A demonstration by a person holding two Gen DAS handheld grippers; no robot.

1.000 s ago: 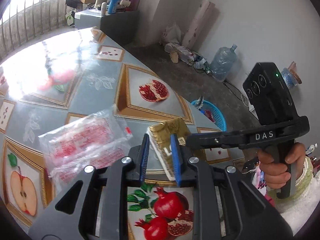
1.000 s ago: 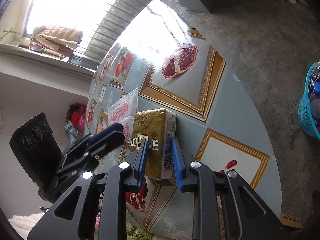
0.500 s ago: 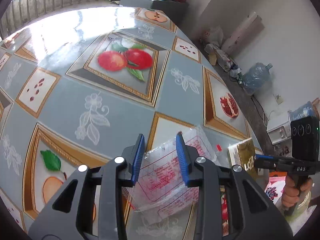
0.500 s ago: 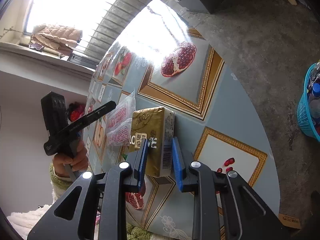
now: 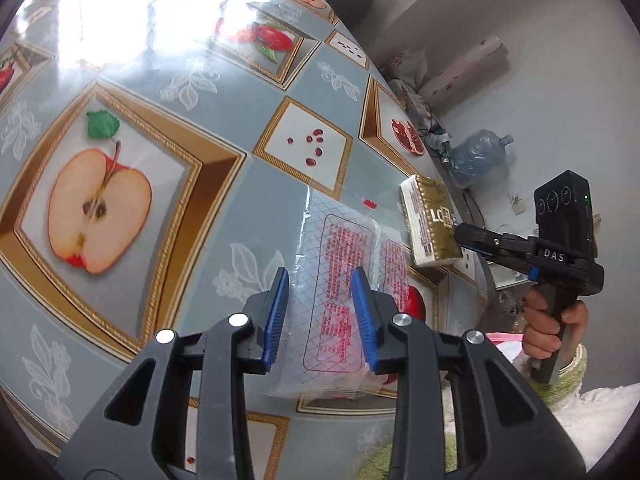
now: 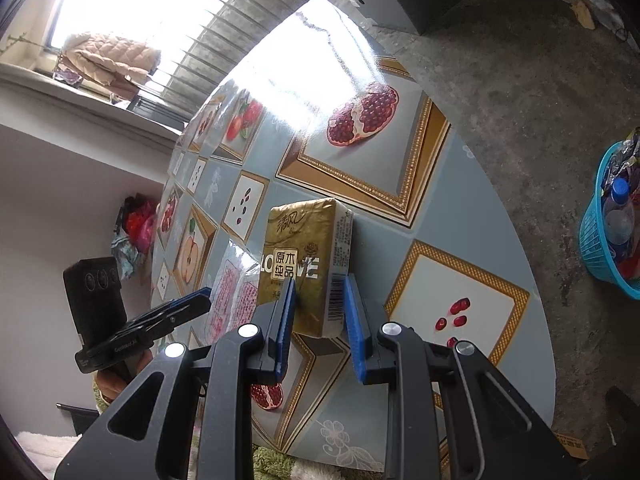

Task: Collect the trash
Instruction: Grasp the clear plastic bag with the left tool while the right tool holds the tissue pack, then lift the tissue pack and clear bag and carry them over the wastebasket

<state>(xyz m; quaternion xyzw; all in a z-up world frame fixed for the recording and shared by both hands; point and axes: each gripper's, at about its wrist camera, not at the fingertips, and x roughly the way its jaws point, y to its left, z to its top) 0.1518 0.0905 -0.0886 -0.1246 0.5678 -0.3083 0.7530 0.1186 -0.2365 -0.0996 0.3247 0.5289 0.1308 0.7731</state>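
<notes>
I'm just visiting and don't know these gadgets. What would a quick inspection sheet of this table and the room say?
Surface: round table under a glossy fruit-print cover.
Job's things: gold tissue pack; clear plastic wrapper with red print, lying flat.
Clutter: nothing seen.
Grippers: right gripper shut on the tissue pack; left gripper open above the wrapper, jaws just widened.
Cables: wires on the floor by the wall.
Surroundings: blue basket holding bottles, water jug, concrete floor.

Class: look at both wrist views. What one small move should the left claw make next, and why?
Probably ease down and close on the clear plastic wrapper. The left claw is open with the wrapper lying flat between its pads, while the right claw already grips the gold tissue pack.
</notes>
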